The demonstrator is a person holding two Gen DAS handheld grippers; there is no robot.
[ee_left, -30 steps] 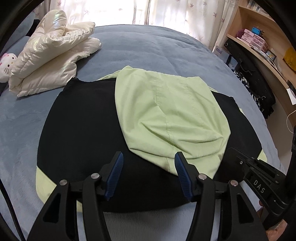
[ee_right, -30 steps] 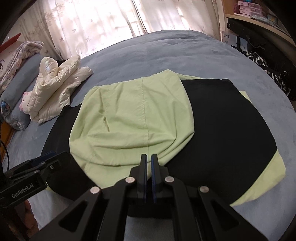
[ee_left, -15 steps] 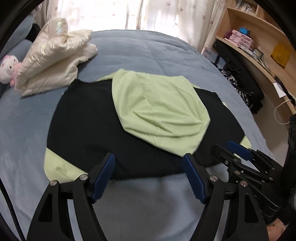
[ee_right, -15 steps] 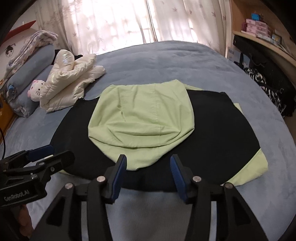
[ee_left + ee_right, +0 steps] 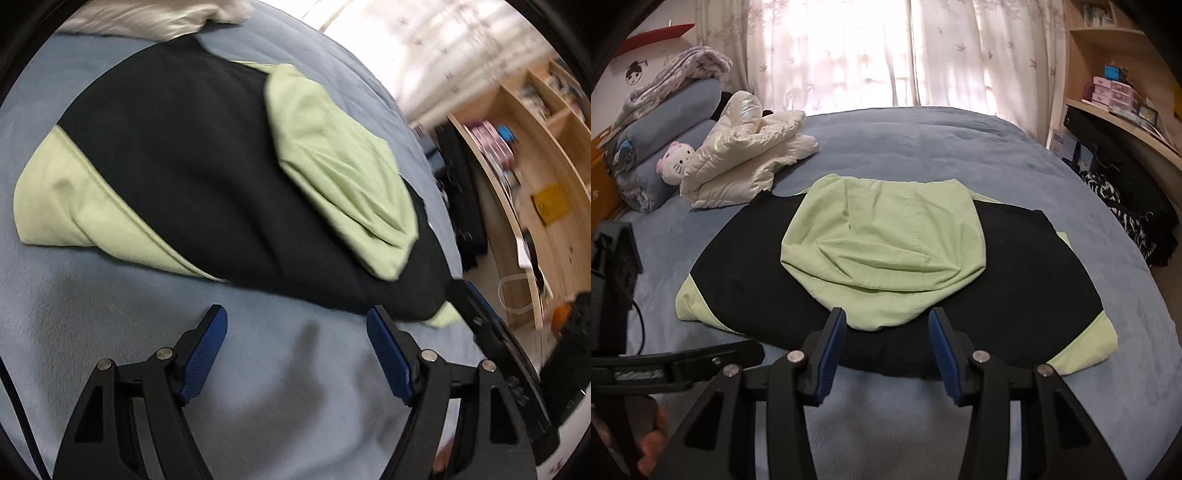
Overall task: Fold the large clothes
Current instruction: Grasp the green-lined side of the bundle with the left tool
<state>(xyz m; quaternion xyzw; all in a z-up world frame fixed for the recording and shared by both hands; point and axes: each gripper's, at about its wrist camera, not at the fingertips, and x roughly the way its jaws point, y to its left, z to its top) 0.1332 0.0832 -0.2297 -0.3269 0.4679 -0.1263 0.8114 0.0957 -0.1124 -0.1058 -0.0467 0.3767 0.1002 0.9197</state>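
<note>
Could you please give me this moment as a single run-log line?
garment: black-and-green hoodie flat on bed, hood folded over | left tool: open, empty | right tool: open, empty

1. Hooded garment (image 5: 1015,266), black w/ light green: 1, flat on the bed (image 5: 923,147).
2. Green hood (image 5: 886,254) on it: 1.
3. Green cuffs at its ends: 2.
4. White puffy jacket (image 5: 746,155): 1.
5. Plush cat toy (image 5: 674,162): 1.
6. Blue pillows (image 5: 672,110), stacked: 2, approx.
7. Striped blanket (image 5: 687,70): 1.
8. Tongs: 2 pairs, right (image 5: 886,332), left (image 5: 295,325).
</note>
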